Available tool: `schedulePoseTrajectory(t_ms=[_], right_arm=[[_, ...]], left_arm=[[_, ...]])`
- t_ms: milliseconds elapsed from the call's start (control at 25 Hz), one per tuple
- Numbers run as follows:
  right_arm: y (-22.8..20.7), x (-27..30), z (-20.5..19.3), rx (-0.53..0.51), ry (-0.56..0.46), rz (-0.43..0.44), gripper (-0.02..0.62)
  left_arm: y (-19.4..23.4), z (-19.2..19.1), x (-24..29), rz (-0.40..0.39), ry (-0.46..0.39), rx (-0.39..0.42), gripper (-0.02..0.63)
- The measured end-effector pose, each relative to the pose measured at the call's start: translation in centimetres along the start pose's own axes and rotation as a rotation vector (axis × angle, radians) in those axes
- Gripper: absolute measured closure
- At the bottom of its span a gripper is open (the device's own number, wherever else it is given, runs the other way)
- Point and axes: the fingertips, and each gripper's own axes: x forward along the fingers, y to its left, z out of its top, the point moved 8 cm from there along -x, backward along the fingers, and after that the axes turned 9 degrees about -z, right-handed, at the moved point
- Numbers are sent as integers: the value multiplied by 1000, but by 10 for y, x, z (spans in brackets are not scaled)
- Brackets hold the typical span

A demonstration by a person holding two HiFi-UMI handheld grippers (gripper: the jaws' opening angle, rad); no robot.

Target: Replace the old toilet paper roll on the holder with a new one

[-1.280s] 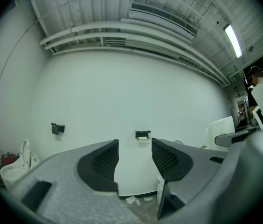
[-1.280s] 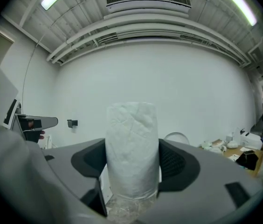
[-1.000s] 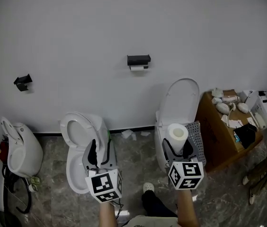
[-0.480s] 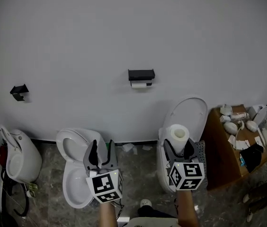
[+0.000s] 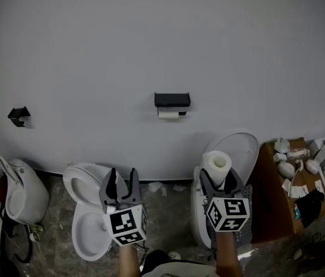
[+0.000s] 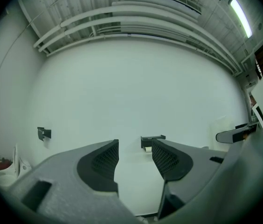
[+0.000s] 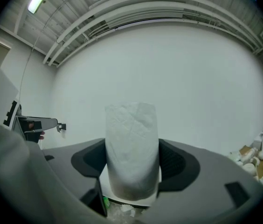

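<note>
A black paper holder [image 5: 172,101] is fixed to the white wall, and a thin remnant of the old roll [image 5: 168,113] hangs under it. The left gripper view shows the same holder [image 6: 151,140] far ahead, just beyond the jaws. My left gripper [image 5: 120,187] is open with nothing in it, its jaws pointing level at the wall. My right gripper [image 5: 219,180] is shut on a full white toilet paper roll [image 5: 216,167] that stands upright between the pads. In the right gripper view this new roll [image 7: 131,148] fills the gap between the jaws.
An open white toilet [image 5: 87,224] stands below the left gripper. Another toilet with its lid raised [image 5: 240,149] stands behind the right one. A third white fixture [image 5: 18,189] sits at far left, a cluttered cardboard box [image 5: 278,195] at right. A small black bracket [image 5: 18,115] hangs on the wall.
Both grippers have advanced toward the wall, the roll still in the right one. The holder sits lower in the head view, and the toilets have slid down the picture.
</note>
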Motion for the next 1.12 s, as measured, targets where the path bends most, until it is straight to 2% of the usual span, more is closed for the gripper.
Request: schedulePoseTrajectory(t_ms=[360, 560, 1120], right_arm=[[-11, 44, -13, 20, 35, -14, 287], [-13, 76, -16, 20, 41, -33, 287], [-8, 201, 14, 14, 1, -107, 287]], left_arm=[[10, -11, 45, 3, 34, 7, 403], [16, -18, 82, -20, 36, 5, 403], [53, -4, 222, -110, 4, 24, 403]])
